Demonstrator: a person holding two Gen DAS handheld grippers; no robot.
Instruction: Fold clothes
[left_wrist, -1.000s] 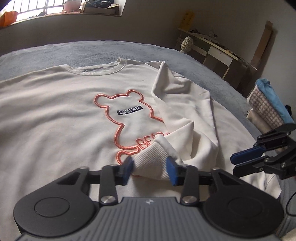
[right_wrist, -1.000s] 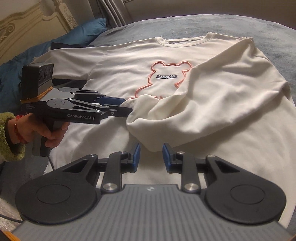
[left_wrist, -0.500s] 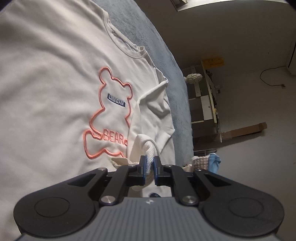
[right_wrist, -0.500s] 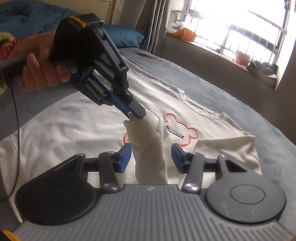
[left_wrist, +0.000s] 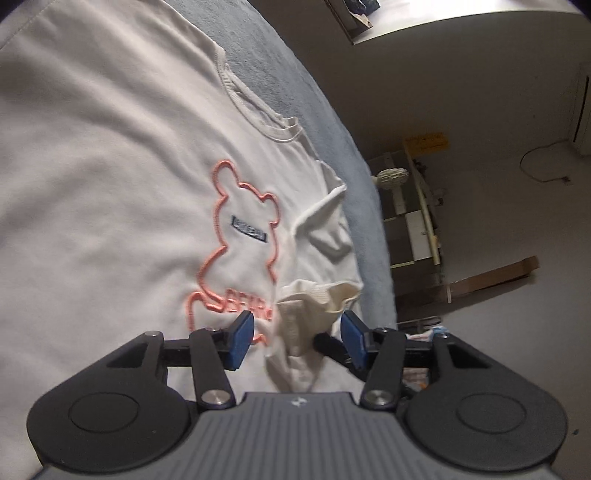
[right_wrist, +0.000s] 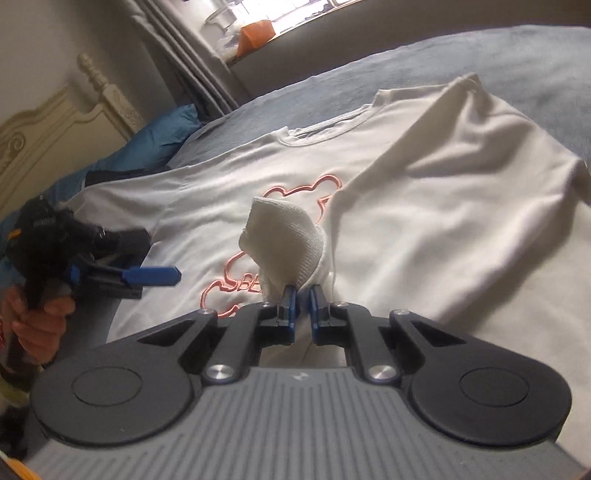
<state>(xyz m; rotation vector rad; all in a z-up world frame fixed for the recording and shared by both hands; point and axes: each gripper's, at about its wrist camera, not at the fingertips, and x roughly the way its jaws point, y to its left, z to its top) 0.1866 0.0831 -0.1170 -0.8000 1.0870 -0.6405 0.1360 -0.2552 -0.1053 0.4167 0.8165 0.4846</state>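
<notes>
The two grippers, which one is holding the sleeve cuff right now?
The right gripper, shut on the ribbed cuff; the left gripper is open.

The ribbed cuff (right_wrist: 282, 236) has passed from my left gripper (left_wrist: 297, 338), clamped on it half a second ago and now spread wide at lower centre, to my right gripper (right_wrist: 300, 301), which has closed on it. In the right wrist view the left gripper (right_wrist: 147, 276) has dropped to the left edge.
</notes>
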